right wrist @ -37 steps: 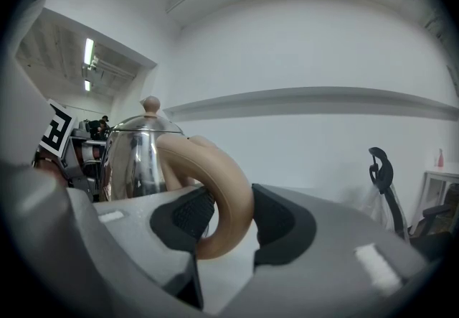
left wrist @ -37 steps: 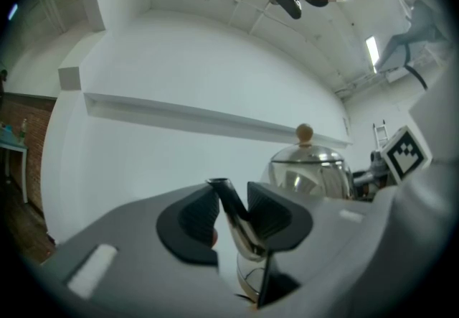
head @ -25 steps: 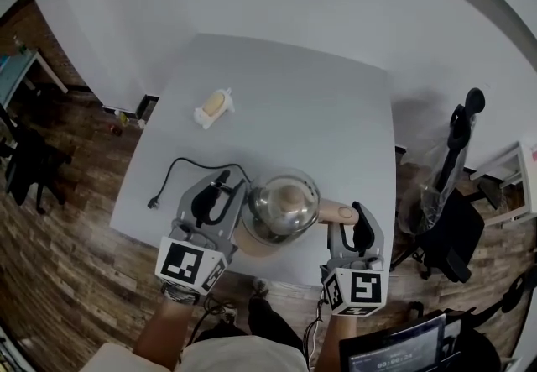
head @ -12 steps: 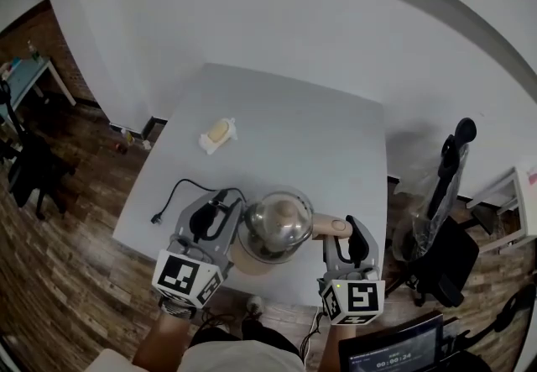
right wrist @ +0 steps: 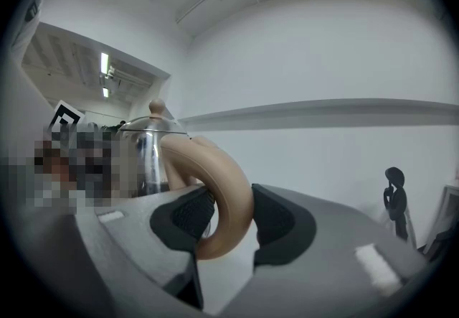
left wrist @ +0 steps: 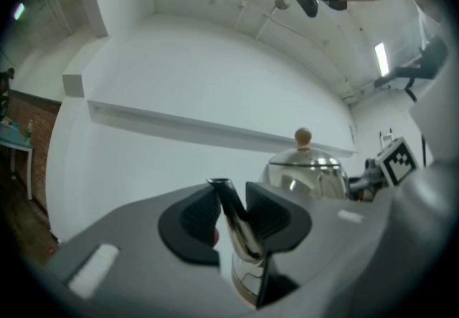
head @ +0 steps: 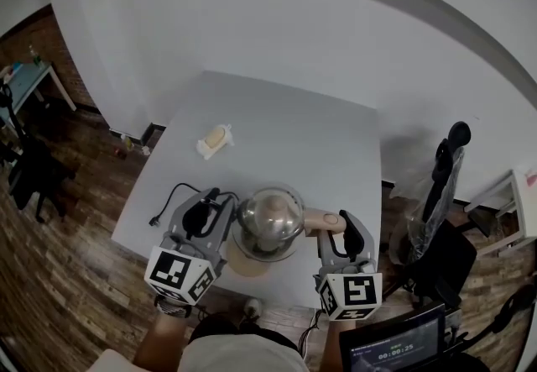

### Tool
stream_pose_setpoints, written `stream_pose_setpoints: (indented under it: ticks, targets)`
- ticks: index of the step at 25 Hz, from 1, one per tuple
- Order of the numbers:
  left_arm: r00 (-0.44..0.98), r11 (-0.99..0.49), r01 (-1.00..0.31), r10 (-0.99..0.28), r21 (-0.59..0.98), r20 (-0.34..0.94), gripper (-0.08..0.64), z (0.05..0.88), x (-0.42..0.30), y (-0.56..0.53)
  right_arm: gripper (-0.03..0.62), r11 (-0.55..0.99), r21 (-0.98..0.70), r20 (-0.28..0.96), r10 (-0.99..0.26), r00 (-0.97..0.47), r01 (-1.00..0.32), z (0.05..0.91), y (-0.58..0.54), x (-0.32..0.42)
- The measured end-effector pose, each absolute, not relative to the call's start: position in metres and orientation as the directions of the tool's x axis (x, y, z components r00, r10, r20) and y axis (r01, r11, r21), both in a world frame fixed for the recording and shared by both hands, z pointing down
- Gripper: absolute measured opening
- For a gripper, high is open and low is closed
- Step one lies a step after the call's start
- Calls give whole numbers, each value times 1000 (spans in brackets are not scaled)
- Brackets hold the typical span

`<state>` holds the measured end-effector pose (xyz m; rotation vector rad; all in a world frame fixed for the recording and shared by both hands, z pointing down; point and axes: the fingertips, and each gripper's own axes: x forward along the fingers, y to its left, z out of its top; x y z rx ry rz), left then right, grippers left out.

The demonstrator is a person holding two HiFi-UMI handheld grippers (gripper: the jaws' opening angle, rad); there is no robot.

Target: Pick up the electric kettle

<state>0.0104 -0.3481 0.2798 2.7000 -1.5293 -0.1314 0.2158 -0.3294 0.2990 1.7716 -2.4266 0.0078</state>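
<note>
- Electric kettle (head: 270, 223): a shiny steel body with a glass lid and a small wooden knob, at the near edge of the grey table (head: 302, 131), between the two grippers.
- It seems to hang a little above the table. Its round tan base (head: 239, 263) shows from under it, shifted toward the person, so I judge the kettle is already off the base.
- The left gripper (head: 225, 204) is clamped on the spout (left wrist: 240, 234). In the left gripper view both ribbed pads press the thin metal spout from its two sides.
- The right gripper (head: 338, 223) is clamped on the handle (right wrist: 226, 187). In the right gripper view the thick tan loop sits between the pads, and they stand wide because the handle itself is wide.
- Why two grips: I think the handle alone would let the heavy body swing or tip. A second hold on the opposite side keeps the kettle upright and level.
- The spout is narrow and smooth, so this hold looks more like a guide than a support; the handle probably carries most of the weight.
- The black power cord (head: 172, 191) lies on the table left of the kettle with its plug free, so it does not pull on the kettle.
- A small white and yellow object (head: 215, 139) lies farther back, well apart from the work.
</note>
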Motion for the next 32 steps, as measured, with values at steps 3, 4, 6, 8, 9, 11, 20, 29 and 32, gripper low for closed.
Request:
stream_pose_setpoints:
  ticks: [3, 4, 6, 8, 9, 11, 20, 29, 32]
  targets:
    - [514, -517, -852, -856, 83, -52, 118, 275, 1, -353, 163, 315, 79, 113, -946, -305, -946, 291, -337, 207]
    - [515, -517, -852, -856, 83, -52, 119, 274, -2, -354, 163, 319, 83, 112, -944, -309, -944, 289, -339, 204]
    - [512, -515, -854, -857, 80, -54, 120, 271, -4, -354, 163, 328, 89, 110, -942, -318, -941, 286, -339, 201]
    - [509, -512, -855, -859, 77, -58, 118, 268, -6, -352, 163, 335, 90, 108, -939, -325, -938, 284, -338, 199]
    - [510, -513, -855, -858, 75, -61, 118, 267, -7, -351, 163, 339, 90, 106, -938, -329, -937, 283, -337, 198]
    - [516, -520, -851, -854, 72, -62, 118, 263, -10, -352, 163, 342, 88, 103, -937, -333, -936, 280, -337, 195]
    - [574, -577, -815, -816, 46, -64, 118, 248, -13, -363, 163, 289, 53, 133, -951, -280, -956, 272, -338, 190]
    - [607, -611, -790, -791, 47, -79, 117, 234, -15, -370, 163, 258, 62, 132, -960, -249, -964, 257, -342, 186]
    - [609, -615, -788, -787, 38, -98, 117, 229, -17, -368, 163, 256, 60, 120, -961, -248, -965, 254, -340, 185]
